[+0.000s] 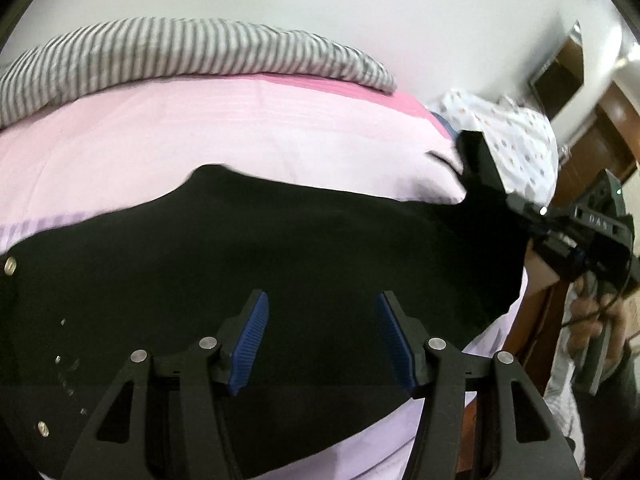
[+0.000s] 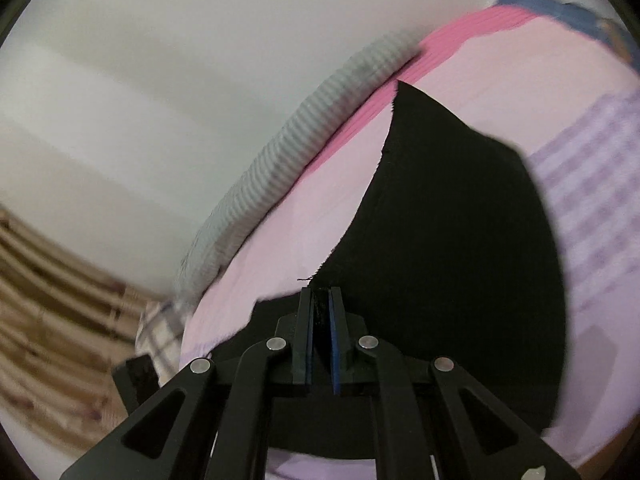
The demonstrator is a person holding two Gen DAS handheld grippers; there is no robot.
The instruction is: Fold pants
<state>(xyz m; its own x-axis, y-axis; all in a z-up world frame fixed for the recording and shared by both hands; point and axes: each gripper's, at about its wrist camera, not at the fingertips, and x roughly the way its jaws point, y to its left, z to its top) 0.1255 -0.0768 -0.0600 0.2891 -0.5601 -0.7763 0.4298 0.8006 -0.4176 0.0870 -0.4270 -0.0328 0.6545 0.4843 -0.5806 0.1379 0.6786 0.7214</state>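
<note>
Black pants (image 1: 280, 248) lie spread on a pink bed sheet (image 1: 200, 132). My left gripper (image 1: 322, 312) is open, its blue pads (image 1: 252, 340) hovering over the middle of the pants, holding nothing. My right gripper (image 2: 320, 300) is shut on a frayed edge of the pants (image 2: 460, 240) and lifts that corner off the sheet. The right gripper also shows in the left wrist view (image 1: 480, 164) at the pants' far right corner. Metal buttons (image 1: 10, 266) show at the left edge of the pants.
A grey striped blanket (image 1: 180, 52) lies along the far side of the bed by the white wall. A white dotted cloth (image 1: 516, 140) sits at the right end. The bed's right edge (image 1: 532, 320) drops to brown wood. A plaid cloth (image 2: 160, 332) hangs low left.
</note>
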